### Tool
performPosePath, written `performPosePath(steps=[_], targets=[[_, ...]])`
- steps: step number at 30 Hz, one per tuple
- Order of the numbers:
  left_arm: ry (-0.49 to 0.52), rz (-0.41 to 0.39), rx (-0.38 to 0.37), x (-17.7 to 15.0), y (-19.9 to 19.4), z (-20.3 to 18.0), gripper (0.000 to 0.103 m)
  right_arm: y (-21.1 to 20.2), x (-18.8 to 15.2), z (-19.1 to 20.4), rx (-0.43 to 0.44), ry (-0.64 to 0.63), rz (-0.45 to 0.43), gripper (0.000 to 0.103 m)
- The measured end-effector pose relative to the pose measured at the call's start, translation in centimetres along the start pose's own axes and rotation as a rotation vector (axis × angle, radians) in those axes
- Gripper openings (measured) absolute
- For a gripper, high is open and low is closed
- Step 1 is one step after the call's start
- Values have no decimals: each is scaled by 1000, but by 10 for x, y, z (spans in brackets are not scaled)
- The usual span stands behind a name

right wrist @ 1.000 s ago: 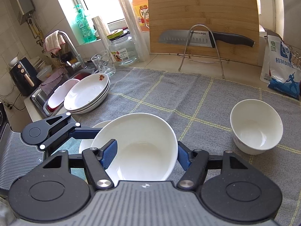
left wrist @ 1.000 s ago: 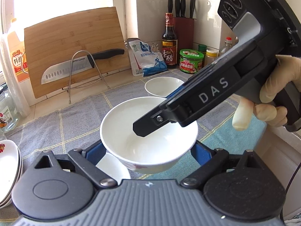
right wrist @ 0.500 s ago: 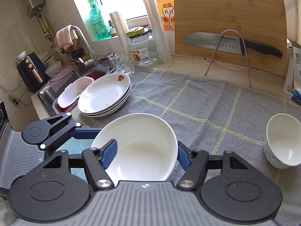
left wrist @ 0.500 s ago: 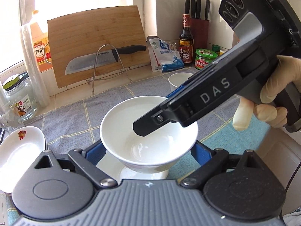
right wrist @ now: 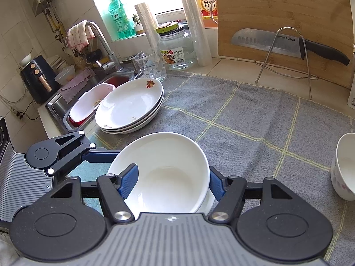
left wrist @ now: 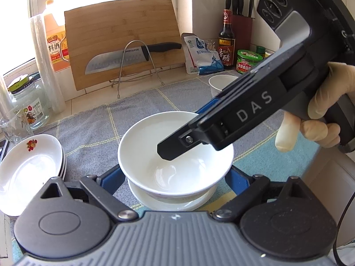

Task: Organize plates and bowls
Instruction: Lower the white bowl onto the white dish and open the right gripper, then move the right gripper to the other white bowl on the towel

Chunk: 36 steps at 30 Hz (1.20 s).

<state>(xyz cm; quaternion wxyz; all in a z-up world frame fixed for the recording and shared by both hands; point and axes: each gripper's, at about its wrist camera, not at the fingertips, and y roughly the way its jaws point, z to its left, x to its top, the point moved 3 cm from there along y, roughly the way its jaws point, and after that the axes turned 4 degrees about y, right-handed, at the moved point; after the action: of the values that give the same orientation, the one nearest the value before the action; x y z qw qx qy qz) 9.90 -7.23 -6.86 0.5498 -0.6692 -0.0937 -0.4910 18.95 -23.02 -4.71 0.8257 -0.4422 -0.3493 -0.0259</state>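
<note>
A white bowl point(left wrist: 177, 168) point(right wrist: 168, 173) is held a little above the cloth by both grippers. My left gripper point(left wrist: 175, 177) has its blue pads against the bowl's two sides under the rim; in the right wrist view one of its fingers point(right wrist: 99, 155) shows beside the bowl. My right gripper point(right wrist: 172, 184) point(left wrist: 186, 133) is shut on the bowl's wall, one finger inside and one outside. Right under the bowl sits another white dish point(left wrist: 173, 204) point(right wrist: 209, 199). A stack of white plates point(left wrist: 28, 170) point(right wrist: 131, 106) lies to the left. A small white bowl point(left wrist: 221, 84) point(right wrist: 344, 166) stands to the right.
A grey checked cloth point(right wrist: 244, 122) covers the counter. A cutting board point(left wrist: 124, 37) and a knife on a wire rack point(left wrist: 124, 59) stand behind it. A glass jar point(right wrist: 177, 46), a glass cup point(right wrist: 153, 66) and the sink point(right wrist: 88, 102) are at the left, sauce bottles point(left wrist: 226, 42) at the back right.
Both grippers have carried the bowl leftward over the cloth, and it now hangs over the lower white dish. The plate stack has come closer; the small bowl has slid off to the right.
</note>
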Motion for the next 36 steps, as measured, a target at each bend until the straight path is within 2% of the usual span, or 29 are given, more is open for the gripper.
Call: performPosePath(steps=[24, 36], targets=[[6, 63, -23, -6, 15, 4, 95, 13, -4, -6, -21, -3, 30, 73], [2, 75, -55, -15, 9, 4, 98, 8, -3, -5, -47, -25, -2, 95]])
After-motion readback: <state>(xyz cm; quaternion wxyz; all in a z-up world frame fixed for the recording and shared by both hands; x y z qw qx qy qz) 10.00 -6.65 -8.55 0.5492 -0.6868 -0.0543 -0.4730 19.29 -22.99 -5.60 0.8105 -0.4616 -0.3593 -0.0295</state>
